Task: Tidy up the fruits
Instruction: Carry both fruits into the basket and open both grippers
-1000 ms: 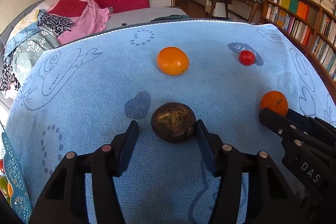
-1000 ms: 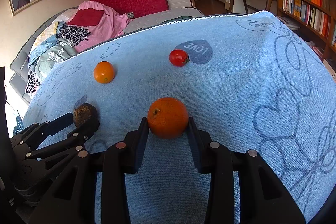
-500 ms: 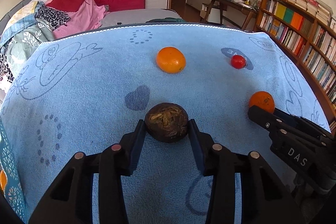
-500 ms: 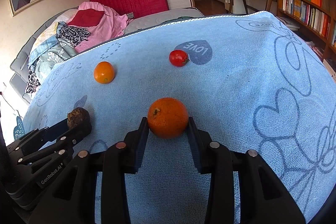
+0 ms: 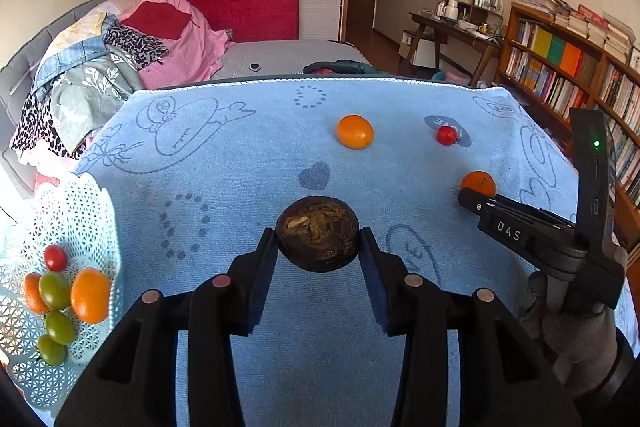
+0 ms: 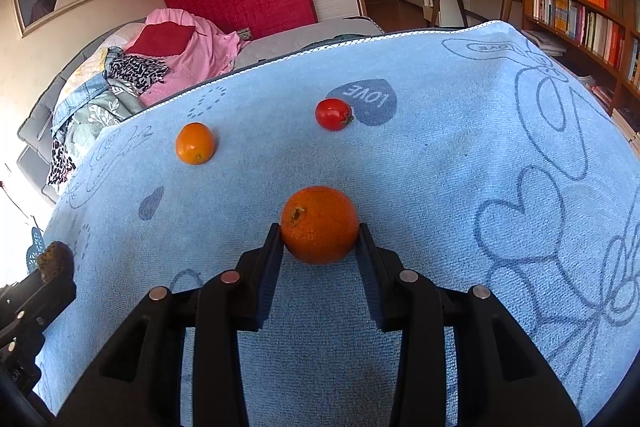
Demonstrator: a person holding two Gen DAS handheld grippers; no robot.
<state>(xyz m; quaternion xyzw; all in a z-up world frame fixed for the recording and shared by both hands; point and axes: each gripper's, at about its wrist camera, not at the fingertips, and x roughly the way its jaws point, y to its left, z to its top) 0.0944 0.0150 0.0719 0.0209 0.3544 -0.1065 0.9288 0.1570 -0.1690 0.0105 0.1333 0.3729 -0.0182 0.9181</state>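
Your left tongs point(image 5: 319, 247) have the dark brown fruit point(image 5: 318, 239) clamped between both pads, closed to the fruit's width, and it looks lifted a little clear of the blue towel point(image 5: 240, 167), though that's hard to be sure of from here. It's a rough, wrinkled, roundish thing, nearly black, with a yellowish-brown fibrous patch facing you.

Over on your other side, the right tongs point(image 6: 320, 241) are squeezed onto the large orange point(image 6: 319, 224), pads touching both flanks. The skin is bright and pebbled, with a small dark scar at upper left. Whether it rests on the towel or hangs just above it, you can't tell.

Now the container: the pale blue lattice basket point(image 5: 80, 203) sits at the left edge of the table, just beside your left tongs. Inside, near its front wall, lie a red cherry tomato point(image 5: 55, 257), an orange fruit point(image 5: 90, 295), a smaller orange piece point(image 5: 31, 291) half cut off by the frame, and three green ones point(image 5: 59, 326) bunched together below.

Out on the towel, two pieces are loose: a small orange point(image 6: 195, 143) toward the far left, and a red tomato point(image 6: 333, 113) with its stem pointing right, just beside the dark heart reading LOVE point(image 6: 368, 101). They're well apart from each other and from both tongs.
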